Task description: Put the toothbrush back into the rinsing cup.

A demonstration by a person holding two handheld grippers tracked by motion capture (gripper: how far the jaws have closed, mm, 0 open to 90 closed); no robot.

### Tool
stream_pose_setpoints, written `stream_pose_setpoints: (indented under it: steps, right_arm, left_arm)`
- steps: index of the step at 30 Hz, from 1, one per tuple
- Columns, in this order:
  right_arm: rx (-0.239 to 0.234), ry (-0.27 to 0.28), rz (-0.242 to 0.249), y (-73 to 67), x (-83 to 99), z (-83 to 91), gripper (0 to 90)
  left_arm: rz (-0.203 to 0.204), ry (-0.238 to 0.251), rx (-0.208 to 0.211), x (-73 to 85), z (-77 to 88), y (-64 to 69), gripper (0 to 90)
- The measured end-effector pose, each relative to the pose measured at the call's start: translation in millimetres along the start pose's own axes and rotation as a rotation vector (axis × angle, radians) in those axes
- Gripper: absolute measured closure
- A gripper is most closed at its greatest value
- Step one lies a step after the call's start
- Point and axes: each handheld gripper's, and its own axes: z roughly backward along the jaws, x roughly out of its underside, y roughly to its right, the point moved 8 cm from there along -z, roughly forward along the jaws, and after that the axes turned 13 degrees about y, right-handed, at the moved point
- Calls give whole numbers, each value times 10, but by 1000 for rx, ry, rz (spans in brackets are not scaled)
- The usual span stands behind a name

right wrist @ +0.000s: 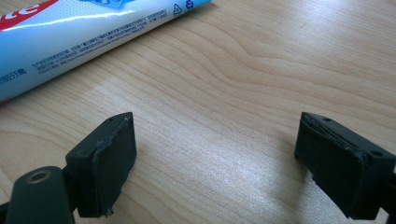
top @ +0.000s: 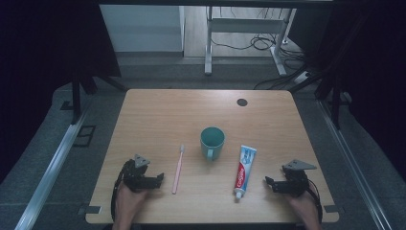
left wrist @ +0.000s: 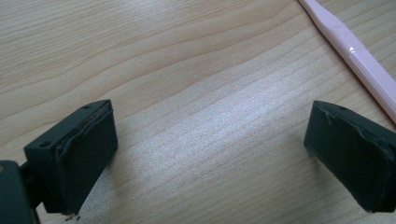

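Roughly at the middle of the counter [top: 158, 110] stands your teal mug [top: 212, 142], upright, its mouth open to the camera and its handle turned toward you. Just beside it on your right lies the toothpaste tube [top: 244, 171], lengthwise, cap end nearest you; on the other side, a little farther off, lies the pink toothbrush [top: 178, 168], also lengthwise, with its head pointing away from you. Your left tongs [top: 154, 179] rest low over the near edge of the counter, close to the toothbrush handle (it crosses the upper right corner of the left gripper view [left wrist: 355, 56]); the jaws stand wide apart with bare wood between them. Your right tongs [top: 269, 183] sit near the tube's cap end, jaws likewise spread wide and holding nothing, the tube's printed side [right wrist: 88, 32] apart from them at upper left.
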Motion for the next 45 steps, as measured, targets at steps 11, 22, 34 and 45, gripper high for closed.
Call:
stream_pose_setpoints:
  steps: [11,22,34,45]
  right_arm:
    - [0,0,-1,0,0,1,122]
    - [0,0,-1,0,0,0,122]
    - [-1,1,0,1,0,0,122]
    - [0,1,-2,0,0,0,122]
  left_arm:
    - [1,0,-1,-1,-2,0,26]
    - [5,0,-7,-2,-2,3,26]
    - [-19,-4,-31,-59,56,28,136]
    - [-29,43,-13,-163,158,78,289]
